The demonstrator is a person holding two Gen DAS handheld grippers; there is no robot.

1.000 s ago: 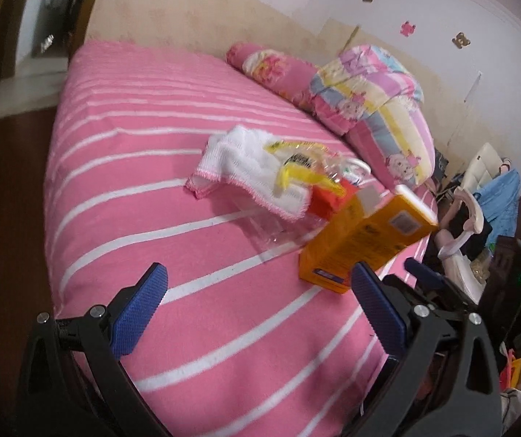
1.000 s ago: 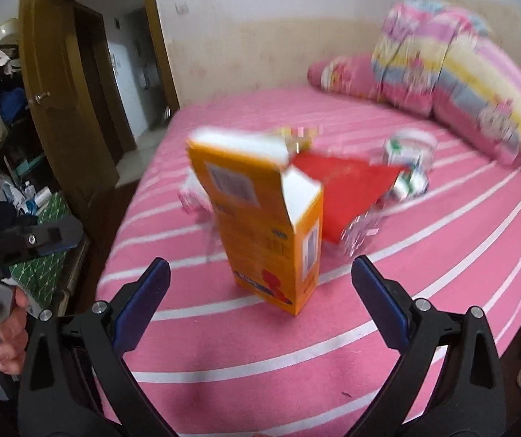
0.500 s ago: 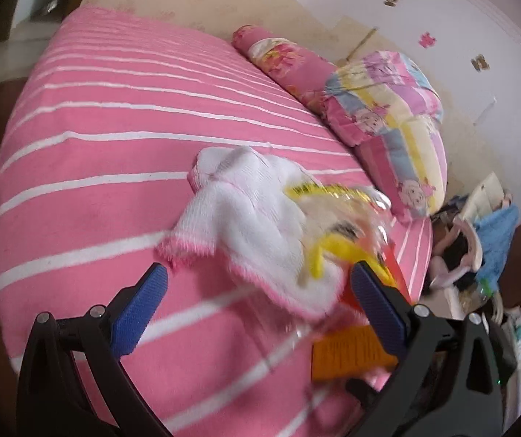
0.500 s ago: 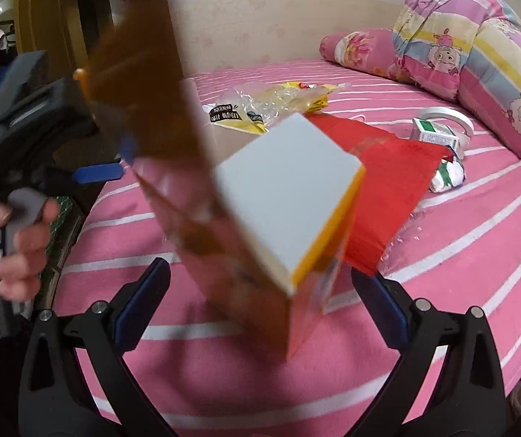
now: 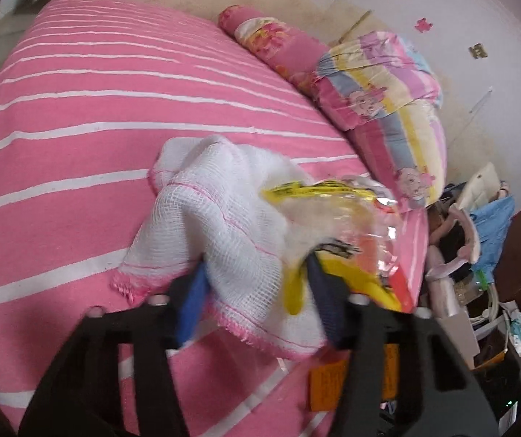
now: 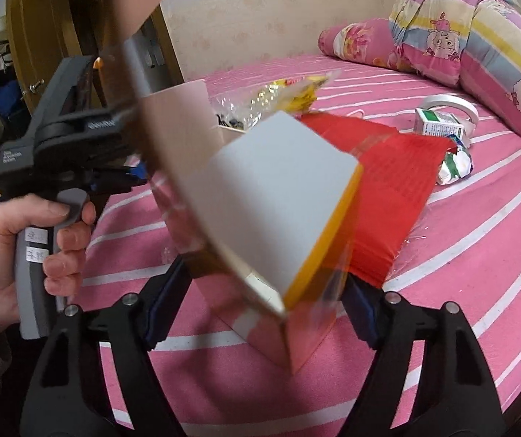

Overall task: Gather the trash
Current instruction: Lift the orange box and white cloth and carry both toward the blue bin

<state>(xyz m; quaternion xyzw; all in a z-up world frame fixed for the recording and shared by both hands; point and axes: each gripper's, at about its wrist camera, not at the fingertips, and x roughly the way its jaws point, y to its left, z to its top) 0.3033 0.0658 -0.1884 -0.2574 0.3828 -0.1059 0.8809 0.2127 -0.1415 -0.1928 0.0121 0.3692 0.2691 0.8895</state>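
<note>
Both my grippers' jaws have just been closing: left gripper (image 5: 257,291) pinches the white gauze cloth (image 5: 220,225) beside a yellow wrapper (image 5: 333,255); right gripper (image 6: 260,306) clamps the orange carton (image 6: 278,211). Both items sit over the pink striped bed (image 5: 78,127), red bag (image 6: 395,189) behind the carton.

Both tools' jaws newly closing: left tool (image 5: 257,300) around white cloth (image 5: 220,225), right tool (image 6: 260,309) around orange carton (image 6: 278,215).

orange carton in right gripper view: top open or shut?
Open. The orange carton has a top flap swung up, its plain inner side facing the camera, while the right gripper clamps the body.
</note>
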